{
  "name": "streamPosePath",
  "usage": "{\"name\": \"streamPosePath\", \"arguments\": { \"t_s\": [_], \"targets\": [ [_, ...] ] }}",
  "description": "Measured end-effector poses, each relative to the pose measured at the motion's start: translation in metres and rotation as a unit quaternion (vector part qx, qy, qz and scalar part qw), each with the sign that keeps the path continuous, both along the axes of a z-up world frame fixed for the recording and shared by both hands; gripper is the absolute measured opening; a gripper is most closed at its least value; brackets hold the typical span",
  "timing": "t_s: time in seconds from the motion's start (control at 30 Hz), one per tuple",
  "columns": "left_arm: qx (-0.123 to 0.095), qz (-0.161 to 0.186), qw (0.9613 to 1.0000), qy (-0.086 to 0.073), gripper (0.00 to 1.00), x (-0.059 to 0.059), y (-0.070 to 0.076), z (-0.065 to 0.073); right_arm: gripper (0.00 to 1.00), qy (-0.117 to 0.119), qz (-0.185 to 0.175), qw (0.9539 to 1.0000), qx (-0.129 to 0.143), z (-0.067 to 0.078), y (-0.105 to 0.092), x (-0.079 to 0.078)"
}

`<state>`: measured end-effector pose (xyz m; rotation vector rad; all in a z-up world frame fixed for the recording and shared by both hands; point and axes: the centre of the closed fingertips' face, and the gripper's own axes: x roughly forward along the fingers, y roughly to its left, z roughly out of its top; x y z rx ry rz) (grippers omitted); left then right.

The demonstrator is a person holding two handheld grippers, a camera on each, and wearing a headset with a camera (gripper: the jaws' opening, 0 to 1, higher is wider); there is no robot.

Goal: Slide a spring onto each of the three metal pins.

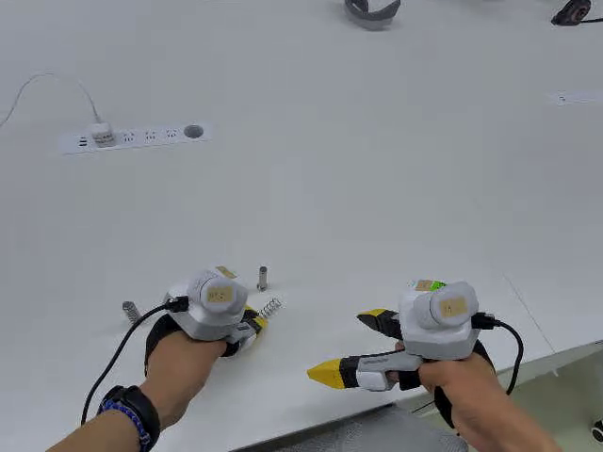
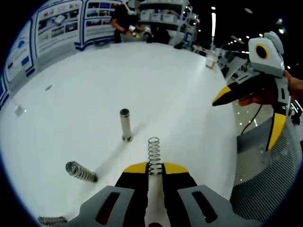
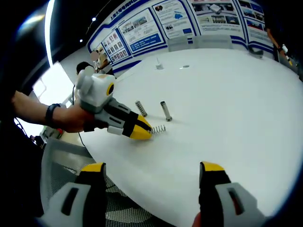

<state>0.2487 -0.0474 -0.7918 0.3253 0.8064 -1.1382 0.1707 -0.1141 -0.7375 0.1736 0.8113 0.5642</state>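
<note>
My left gripper [image 1: 252,326] is shut on a small coil spring [image 1: 270,307], which sticks out forward past its yellow tips. Seen from the left gripper view, the spring [image 2: 154,151] stands between the closed tips [image 2: 154,168], just short of a bare upright metal pin [image 2: 125,124]. That pin [image 1: 263,277] stands on the white table beyond the gripper. To the left, another upright piece [image 1: 130,311] has coils around it [image 2: 81,171]. My right gripper [image 1: 349,346] hovers open and holds nothing, its jaws wide apart [image 3: 151,169]. Its view shows the left gripper [image 3: 137,130], the spring [image 3: 159,128] and the pin [image 3: 165,111].
A power strip [image 1: 132,137] with a white plug and cable lies at the far left of the table [image 1: 377,188]. The table's front edge runs close under the right gripper. Dark objects [image 1: 372,11] sit at the far edge. Another coiled piece [image 2: 52,220] lies at the left gripper view's bottom.
</note>
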Motion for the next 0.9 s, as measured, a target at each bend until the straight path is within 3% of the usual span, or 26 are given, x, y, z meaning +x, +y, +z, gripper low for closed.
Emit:
{"name": "streamPosePath", "arguments": {
  "t_s": [0.43,0.9],
  "targets": [
    [-0.007,0.009,0.9999,0.004,0.11,-0.018,0.038,0.013,0.82,-0.002,0.016,0.9999,0.005,0.001,0.012,0.000],
    [-0.022,0.012,0.9996,-0.013,0.11,-0.020,0.063,0.041,0.79,-0.011,0.041,0.9987,0.029,0.011,0.034,0.004]
  ]
}}
